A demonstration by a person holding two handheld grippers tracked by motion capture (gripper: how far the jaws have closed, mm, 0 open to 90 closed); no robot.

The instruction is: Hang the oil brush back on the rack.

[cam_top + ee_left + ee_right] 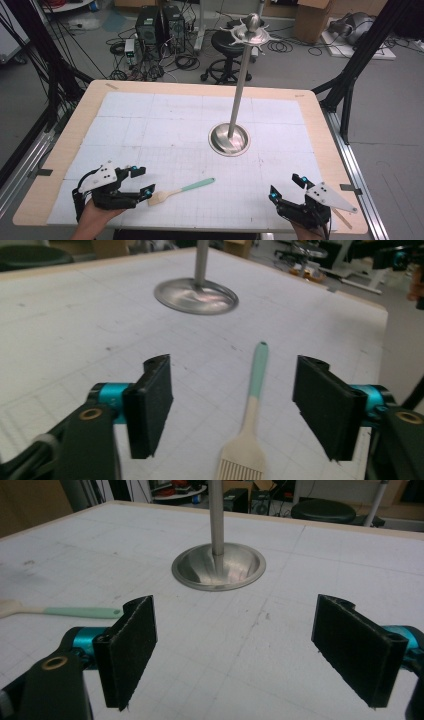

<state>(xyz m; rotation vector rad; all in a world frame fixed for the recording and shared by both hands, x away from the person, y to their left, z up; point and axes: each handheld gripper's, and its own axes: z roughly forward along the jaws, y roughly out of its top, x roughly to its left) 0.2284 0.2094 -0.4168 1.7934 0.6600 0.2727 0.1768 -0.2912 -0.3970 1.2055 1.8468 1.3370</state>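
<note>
Between left tongs (pixel 232 410) | brush (pixel 248 427) flat | handle points toward stand (pixel 196 296)

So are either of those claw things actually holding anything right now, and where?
Nothing is held. The left gripper stands open around the spatula, its pads clear of it. The right gripper is open over bare table.

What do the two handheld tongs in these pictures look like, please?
Both are black-bodied. The left tongs and right tongs each carry a grey three-cornered plate on top, dotted with small dark holes. Each jaw is a flat black rectangular pad with a rough-looking surface on a bright turquoise mount. Brass-coloured rings sit in the black arms behind the pads.
</note>
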